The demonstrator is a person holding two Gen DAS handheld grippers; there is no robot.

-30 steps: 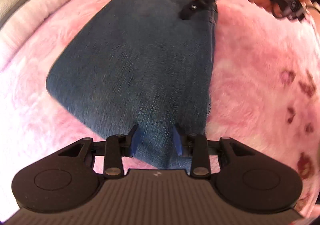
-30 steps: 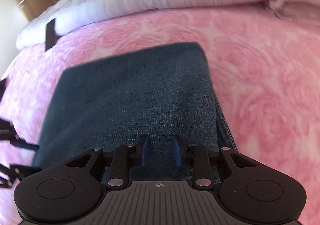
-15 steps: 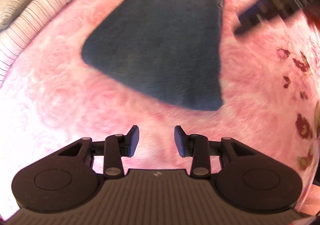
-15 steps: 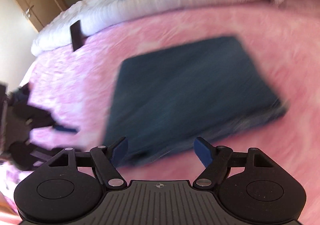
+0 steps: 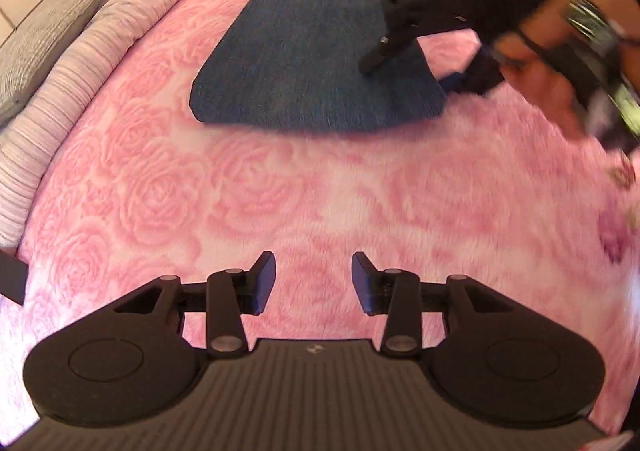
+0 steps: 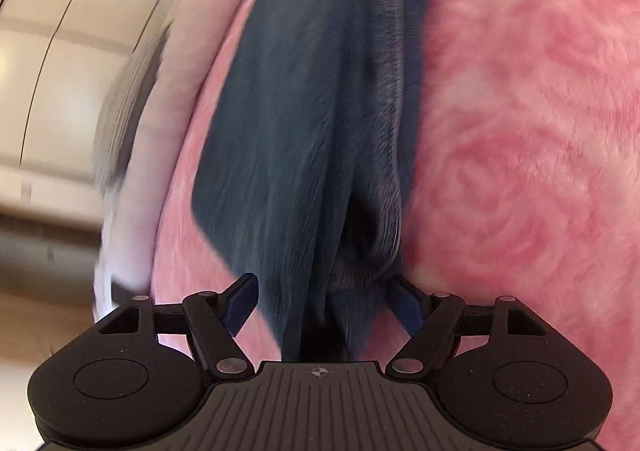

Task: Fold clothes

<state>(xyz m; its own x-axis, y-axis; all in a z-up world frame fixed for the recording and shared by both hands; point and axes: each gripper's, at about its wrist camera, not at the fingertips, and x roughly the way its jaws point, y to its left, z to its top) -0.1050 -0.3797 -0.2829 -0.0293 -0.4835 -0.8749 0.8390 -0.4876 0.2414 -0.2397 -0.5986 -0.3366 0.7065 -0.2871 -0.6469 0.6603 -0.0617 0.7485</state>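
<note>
Folded dark blue jeans (image 5: 316, 51) lie as a flat rectangle on the pink rose-pattern blanket (image 5: 320, 191). My left gripper (image 5: 314, 283) is open and empty, well back from the jeans over bare blanket. My right gripper (image 6: 324, 299) is open, turned on its side, its jaws spread around the jeans' (image 6: 320, 131) right edge, where the stacked layers and a seam show. In the left wrist view the right gripper (image 5: 420, 47) reaches in from the right at the jeans' right edge, held by a hand.
A pale ribbed duvet (image 5: 60, 71) and grey pillow (image 5: 24, 51) run along the left side of the bed. A small dark object (image 5: 10, 277) lies at the blanket's left edge. Beige cupboard doors (image 6: 60, 51) stand behind the bed.
Both grippers let go of the jeans and opened. The left one drew back over the blanket. The right one swung round to the jeans' right edge and rolled sideways.
</note>
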